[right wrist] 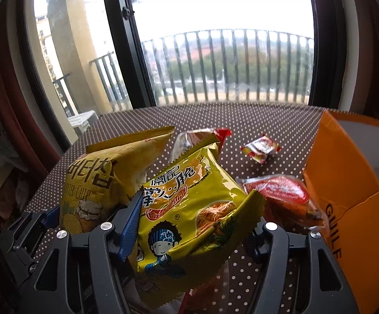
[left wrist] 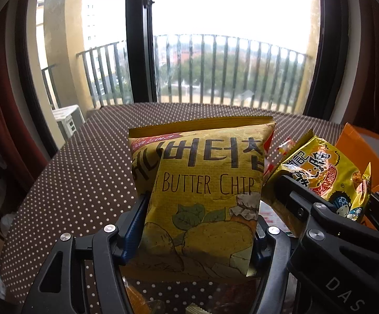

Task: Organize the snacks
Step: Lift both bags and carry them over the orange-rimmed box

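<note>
My left gripper (left wrist: 198, 225) is shut on a yellow Honey Butter Chip bag (left wrist: 202, 183) and holds it upright above the dotted table; the bag also shows in the right wrist view (right wrist: 103, 183). My right gripper (right wrist: 189, 225) is shut on a yellow noodle snack bag (right wrist: 189, 209), held just right of the chip bag; it also shows in the left wrist view (left wrist: 325, 178). An orange box (right wrist: 346, 183) stands open at the right.
The brown dotted tablecloth (right wrist: 241, 120) runs back to a window with a balcony railing. A red packet (right wrist: 281, 196) lies by the box. A small red-yellow sachet (right wrist: 261, 149) lies further back. A clear red-tipped wrapper (right wrist: 202, 136) sits behind the noodle bag.
</note>
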`<act>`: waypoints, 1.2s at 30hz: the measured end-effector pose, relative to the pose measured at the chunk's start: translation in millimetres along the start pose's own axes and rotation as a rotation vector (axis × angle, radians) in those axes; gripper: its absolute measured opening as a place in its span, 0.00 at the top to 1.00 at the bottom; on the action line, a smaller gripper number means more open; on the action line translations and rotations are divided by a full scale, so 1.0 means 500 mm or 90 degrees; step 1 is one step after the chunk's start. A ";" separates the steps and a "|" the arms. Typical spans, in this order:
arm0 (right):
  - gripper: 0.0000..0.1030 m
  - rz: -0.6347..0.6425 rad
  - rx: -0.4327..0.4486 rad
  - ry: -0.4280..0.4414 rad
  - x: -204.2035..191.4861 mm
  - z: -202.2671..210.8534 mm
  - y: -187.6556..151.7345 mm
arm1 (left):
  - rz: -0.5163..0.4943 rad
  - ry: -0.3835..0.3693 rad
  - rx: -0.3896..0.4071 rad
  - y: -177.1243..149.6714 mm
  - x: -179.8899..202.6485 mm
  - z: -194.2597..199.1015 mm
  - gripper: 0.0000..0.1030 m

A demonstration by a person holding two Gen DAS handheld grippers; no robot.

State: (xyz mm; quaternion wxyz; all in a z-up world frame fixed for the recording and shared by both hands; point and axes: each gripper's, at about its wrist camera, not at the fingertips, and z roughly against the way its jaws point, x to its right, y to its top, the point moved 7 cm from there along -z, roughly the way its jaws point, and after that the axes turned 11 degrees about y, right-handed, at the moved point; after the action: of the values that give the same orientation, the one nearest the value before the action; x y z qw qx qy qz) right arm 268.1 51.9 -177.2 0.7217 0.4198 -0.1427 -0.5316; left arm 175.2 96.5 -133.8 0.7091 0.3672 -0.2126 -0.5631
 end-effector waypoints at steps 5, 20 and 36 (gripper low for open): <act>0.35 0.007 0.024 0.005 -0.001 0.029 0.018 | 0.005 0.001 0.025 0.022 -0.001 0.034 0.36; 0.35 0.019 0.114 0.007 0.009 0.141 0.061 | 0.011 -0.011 0.111 0.065 0.014 0.152 0.36; 0.35 0.010 0.181 -0.014 0.065 0.250 0.057 | -0.003 -0.007 0.146 0.081 0.066 0.191 0.36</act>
State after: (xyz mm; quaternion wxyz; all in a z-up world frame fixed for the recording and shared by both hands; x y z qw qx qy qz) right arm 217.5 -31.6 -87.6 0.6577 0.5107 -0.2277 -0.5048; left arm 141.9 42.0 -45.6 0.6599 0.4431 -0.2790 -0.5388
